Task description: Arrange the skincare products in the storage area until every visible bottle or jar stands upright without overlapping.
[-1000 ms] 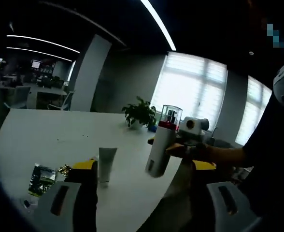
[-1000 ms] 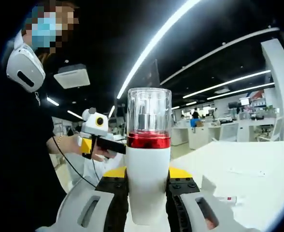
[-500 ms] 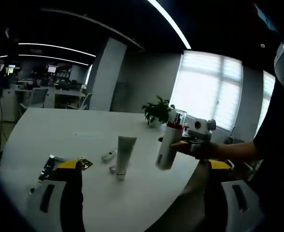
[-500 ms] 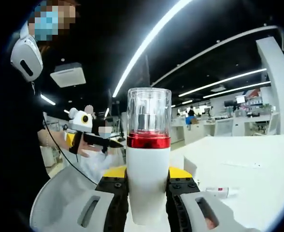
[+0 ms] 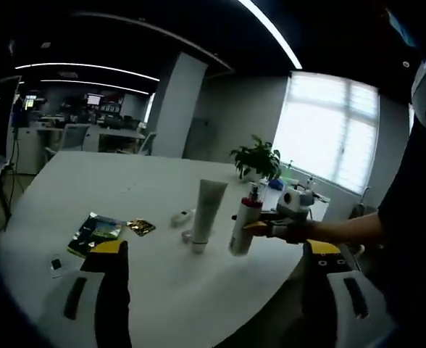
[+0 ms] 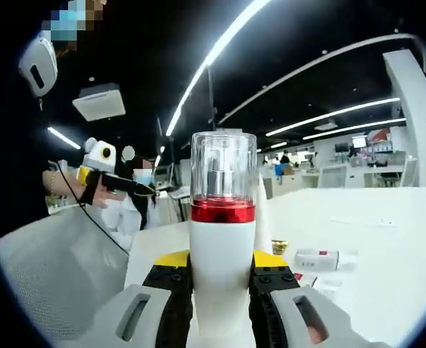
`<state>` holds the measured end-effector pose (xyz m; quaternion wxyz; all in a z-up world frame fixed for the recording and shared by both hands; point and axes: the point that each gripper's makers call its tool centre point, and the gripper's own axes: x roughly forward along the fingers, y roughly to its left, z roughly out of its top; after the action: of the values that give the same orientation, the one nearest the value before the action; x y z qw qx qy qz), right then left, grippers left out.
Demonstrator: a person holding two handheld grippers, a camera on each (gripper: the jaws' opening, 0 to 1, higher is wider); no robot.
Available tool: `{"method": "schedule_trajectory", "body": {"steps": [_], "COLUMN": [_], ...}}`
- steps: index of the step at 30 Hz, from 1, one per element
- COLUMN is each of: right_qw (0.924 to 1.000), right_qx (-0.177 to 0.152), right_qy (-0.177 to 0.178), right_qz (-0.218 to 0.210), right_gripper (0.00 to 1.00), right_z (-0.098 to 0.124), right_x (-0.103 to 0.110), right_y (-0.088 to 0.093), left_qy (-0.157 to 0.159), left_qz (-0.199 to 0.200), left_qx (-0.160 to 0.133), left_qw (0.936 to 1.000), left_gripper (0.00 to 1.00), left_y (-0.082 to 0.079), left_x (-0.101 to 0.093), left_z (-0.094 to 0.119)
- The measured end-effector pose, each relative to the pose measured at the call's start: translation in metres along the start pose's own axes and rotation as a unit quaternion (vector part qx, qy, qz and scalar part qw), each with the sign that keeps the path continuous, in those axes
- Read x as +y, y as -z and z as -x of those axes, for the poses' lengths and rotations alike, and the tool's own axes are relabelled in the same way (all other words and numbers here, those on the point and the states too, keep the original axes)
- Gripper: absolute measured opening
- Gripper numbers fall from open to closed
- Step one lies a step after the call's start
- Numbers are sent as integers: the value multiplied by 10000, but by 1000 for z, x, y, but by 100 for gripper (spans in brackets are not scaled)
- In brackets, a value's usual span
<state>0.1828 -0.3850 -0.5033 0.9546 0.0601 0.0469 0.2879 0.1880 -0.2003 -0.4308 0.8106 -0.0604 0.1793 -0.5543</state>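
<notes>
A white bottle [image 6: 222, 254] with a red band and a clear cap stands upright between the jaws of my right gripper [image 6: 222, 279], which is shut on its body. In the left gripper view that bottle [image 5: 243, 221] hangs low over the white table [image 5: 90, 188], just right of a white tube [image 5: 206, 214] standing on its cap. The right gripper [image 5: 285, 216] holds it from the right. My left gripper [image 5: 214, 249] is open near the table's front edge, with nothing between its jaws. It also appears as the left gripper [image 6: 101, 170] in a hand at the left.
A green sachet [image 5: 95, 228], a small gold packet [image 5: 140, 227] and a little white box [image 5: 180, 216] lie left of the tube. A potted plant [image 5: 256, 159] stands at the far side. The person's sleeve [image 5: 408, 217] fills the right. The white box [image 6: 318, 259] lies right of the bottle.
The right gripper has carried the bottle lower and closer to the tube. The left gripper's view has pulled back and swung, so more of the table and the sachets show.
</notes>
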Motion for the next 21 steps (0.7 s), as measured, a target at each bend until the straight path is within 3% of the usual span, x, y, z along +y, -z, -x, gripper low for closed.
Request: {"method": "schedule_trajectory", "body": {"steps": [9,16,21], "right_qw": [9996,9985,9983], "right_qx": [144,323,328], "right_qy": [-54,-224,-312], "right_qz": [229,391,357], "right_gripper": [19,20,20], "right_z": [-8,-9,-5], "right_x": [-7,-4,-8], "right_y": [17,30,29], "left_qy": [-41,-131,-51], "left_qz": [0,164,132], "left_qx": [255,171,276], "left_qw": [9997,9996,9995], "left_gripper": [91,90,88], "left_y": [11,8,12], "left_x": [7,14,12], "left_z": [-2,-8,-12]}}
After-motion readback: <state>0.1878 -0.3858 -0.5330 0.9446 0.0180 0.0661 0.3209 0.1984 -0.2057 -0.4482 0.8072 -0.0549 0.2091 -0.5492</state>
